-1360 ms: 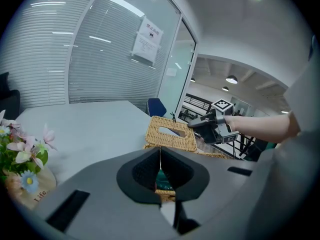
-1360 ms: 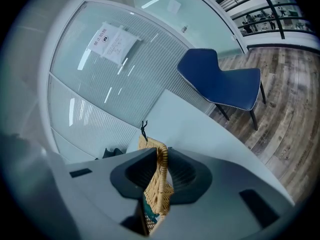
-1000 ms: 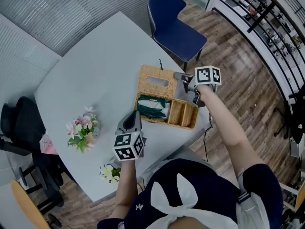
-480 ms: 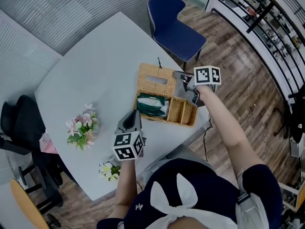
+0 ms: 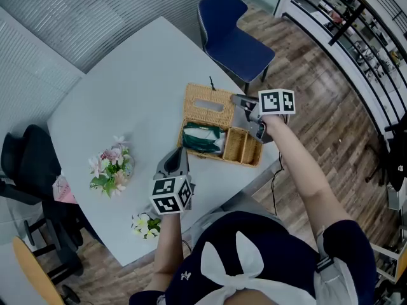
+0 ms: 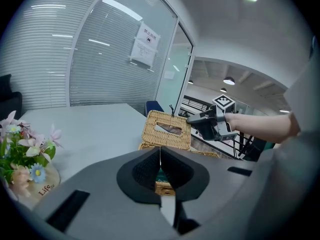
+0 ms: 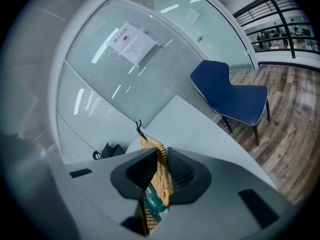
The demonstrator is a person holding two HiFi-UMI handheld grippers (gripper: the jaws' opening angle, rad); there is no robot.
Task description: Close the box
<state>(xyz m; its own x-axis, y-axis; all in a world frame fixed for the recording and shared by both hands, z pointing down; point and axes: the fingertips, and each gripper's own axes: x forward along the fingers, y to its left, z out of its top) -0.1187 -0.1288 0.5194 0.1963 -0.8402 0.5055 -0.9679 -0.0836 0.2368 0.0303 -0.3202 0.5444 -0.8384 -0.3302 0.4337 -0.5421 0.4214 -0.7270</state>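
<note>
Glass-walled office, white counter (image 5: 127,88), wicker box (image 5: 245,150) near its edge, lid (image 5: 207,105) tilted up, right gripper (image 7: 161,159) fingers clamped on lid's rim, left gripper (image 6: 160,154) fingers together, empty, just beside box.

One box (image 5: 245,149) with one lid (image 5: 206,105) and one green packet (image 5: 202,138); one desk (image 5: 127,94); two flower bunches, a big bunch (image 5: 108,173) and a small bunch (image 5: 145,224); one blue chair (image 5: 232,33); one black chair (image 5: 19,170); two grippers, the left gripper (image 5: 179,151) and the right gripper (image 5: 236,99).
</note>
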